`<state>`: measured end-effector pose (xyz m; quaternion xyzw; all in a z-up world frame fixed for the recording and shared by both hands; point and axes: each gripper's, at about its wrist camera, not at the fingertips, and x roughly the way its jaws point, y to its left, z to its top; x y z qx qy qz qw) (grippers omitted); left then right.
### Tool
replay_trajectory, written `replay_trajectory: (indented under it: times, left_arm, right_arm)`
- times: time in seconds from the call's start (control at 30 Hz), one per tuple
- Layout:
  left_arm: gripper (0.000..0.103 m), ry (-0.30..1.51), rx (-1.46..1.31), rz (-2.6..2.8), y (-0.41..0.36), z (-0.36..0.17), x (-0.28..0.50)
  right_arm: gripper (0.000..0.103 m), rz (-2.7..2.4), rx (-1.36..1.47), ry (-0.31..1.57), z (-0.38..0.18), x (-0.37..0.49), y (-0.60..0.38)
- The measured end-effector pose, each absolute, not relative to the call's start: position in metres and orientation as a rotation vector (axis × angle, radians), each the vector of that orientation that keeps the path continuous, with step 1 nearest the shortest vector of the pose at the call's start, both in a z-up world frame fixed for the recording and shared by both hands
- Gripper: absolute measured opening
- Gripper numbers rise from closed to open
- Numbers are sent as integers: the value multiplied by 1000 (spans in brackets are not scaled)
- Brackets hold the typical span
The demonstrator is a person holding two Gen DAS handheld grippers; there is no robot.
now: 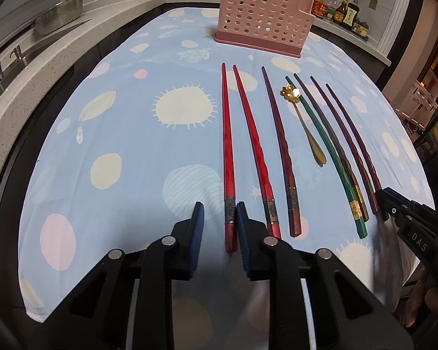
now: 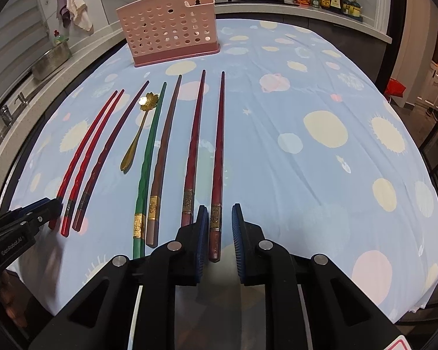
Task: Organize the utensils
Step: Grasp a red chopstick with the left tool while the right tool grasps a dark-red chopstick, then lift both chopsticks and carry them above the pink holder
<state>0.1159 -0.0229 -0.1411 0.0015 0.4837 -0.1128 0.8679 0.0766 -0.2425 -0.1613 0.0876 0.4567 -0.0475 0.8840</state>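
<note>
My left gripper [image 1: 219,214] brackets the leftmost red chopstick [image 1: 228,157], my right gripper [image 2: 219,218] the rightmost maroon chopstick [image 2: 217,163], neither visibly clamped, both sticks lying lengthwise toward the pink holder [image 1: 262,17] at the surface's far edge.

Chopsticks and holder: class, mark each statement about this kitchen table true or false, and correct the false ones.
1. The holder stands upright on the cloth, beyond the chopsticks. True.
2. The spoon is in the holder. False: it lies on the cloth among the chopsticks.
3. Seven chopsticks lie on the cloth. True.
4. The left claw is around the spoon. False: its fingers straddle the leftmost red chopstick.
5. The right claw has lifted the rightmost chopstick. False: that chopstick lies on the cloth between its fingers.
</note>
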Motion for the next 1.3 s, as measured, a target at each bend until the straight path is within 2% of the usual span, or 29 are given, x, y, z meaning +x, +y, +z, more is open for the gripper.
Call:
replay_trajectory:
  times: [0.13, 0.3, 0.73, 1.3]
  left_arm:
    - [14, 1014, -7, -241, -21, -141, 116]
    - [7, 1024, -41, -254, -16, -141, 116]
    - [7, 1016, -101, -248, 3, -126, 106]
    - [7, 842, -142, -251, 16, -41, 112]
  right_arm:
    - [8, -91, 181, 949, -161, 77, -242]
    - [7, -92, 185, 944, -161, 75, -242]
    - [7, -91, 224, 883, -134, 61, -246]
    - [7, -84, 300, 663, -46, 57, -263]
